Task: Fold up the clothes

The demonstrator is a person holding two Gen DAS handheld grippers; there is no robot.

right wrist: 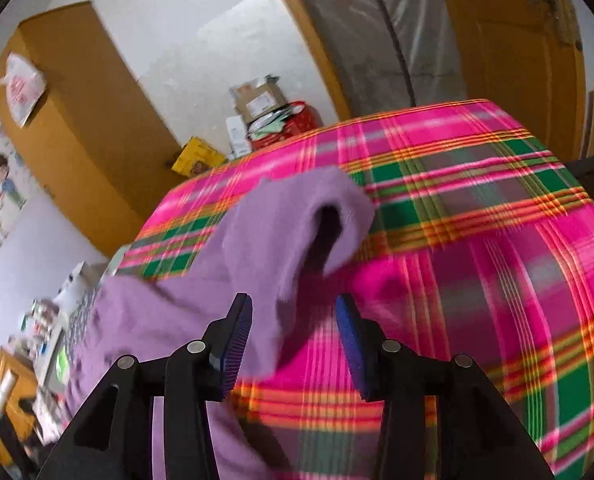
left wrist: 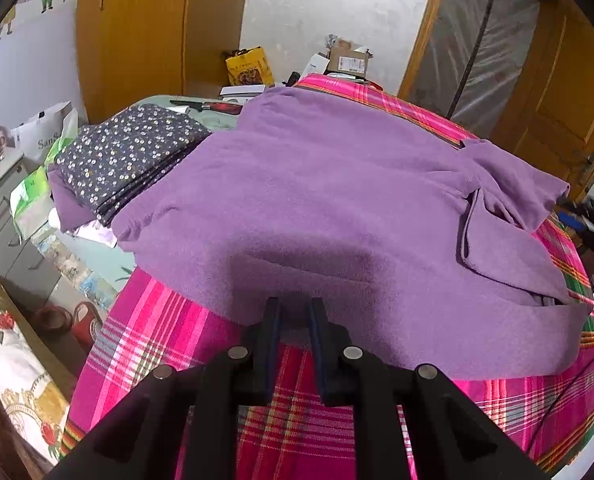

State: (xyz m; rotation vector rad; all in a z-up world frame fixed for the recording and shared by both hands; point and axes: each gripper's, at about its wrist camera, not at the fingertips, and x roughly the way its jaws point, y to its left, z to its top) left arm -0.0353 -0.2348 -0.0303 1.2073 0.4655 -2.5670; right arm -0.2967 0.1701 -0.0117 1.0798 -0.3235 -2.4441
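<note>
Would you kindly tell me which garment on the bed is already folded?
The dark flowered garment, a neat stack at the left; the purple sweater lies spread across the plaid sheet.

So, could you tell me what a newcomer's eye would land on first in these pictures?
The purple sweater, spread across the middle of the bed, stands out first against the bright pink plaid sheet under it. At its right side a sleeve rises off the sheet just ahead of the open right gripper. The left gripper sits at the near hem, and a folded floral cloth lies to the sweater's left.
</note>
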